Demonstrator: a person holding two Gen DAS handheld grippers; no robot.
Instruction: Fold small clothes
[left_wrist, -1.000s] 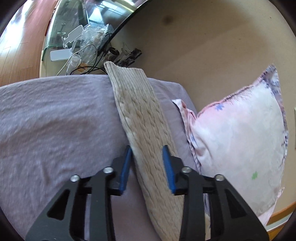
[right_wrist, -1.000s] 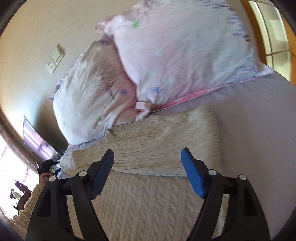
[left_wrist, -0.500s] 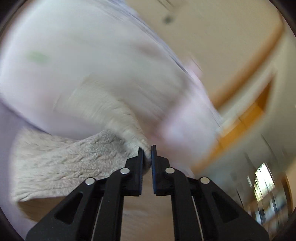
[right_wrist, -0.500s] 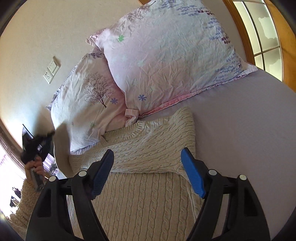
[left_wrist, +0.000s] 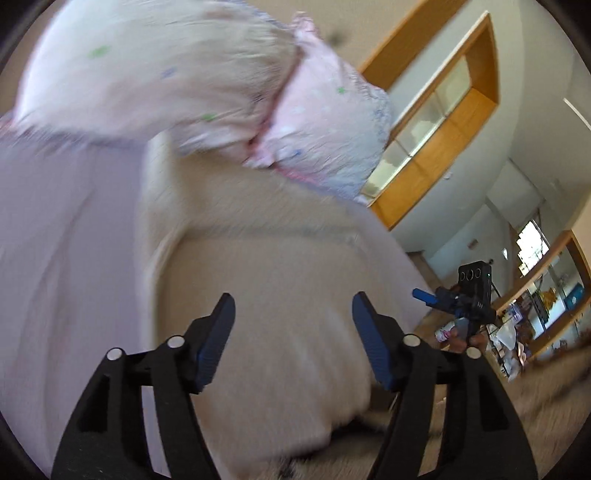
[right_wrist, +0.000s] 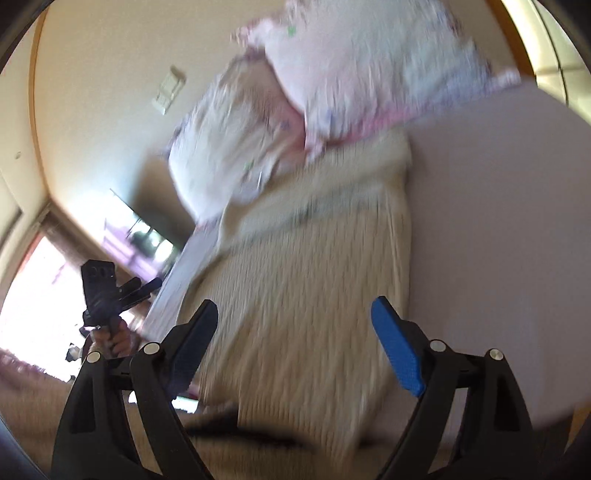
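Observation:
A cream cable-knit sweater (left_wrist: 266, 302) lies flat on the lilac bed sheet (left_wrist: 66, 258), its top part folded across below the pillows. It also shows in the right wrist view (right_wrist: 314, 302). My left gripper (left_wrist: 293, 332) is open and empty above the sweater's near part. My right gripper (right_wrist: 295, 332) is open and empty above the sweater's lower half. Each gripper shows in the other's view, the right one (left_wrist: 461, 299) past the bed's right side and the left one (right_wrist: 110, 295) at the bed's left side. Both views are blurred by motion.
Two floral pillows (right_wrist: 351, 81) lean on the wall at the head of the bed, also in the left wrist view (left_wrist: 207, 77). A wooden window frame (left_wrist: 443, 122) is at the right. A wall switch (right_wrist: 168, 92) and a dark screen (right_wrist: 140, 229) are at the left.
My left gripper was shut on a sweater fold half a second ago; now it is open and empty, and the fold lies on the sweater. Both cameras have pulled back towards the bed's foot.

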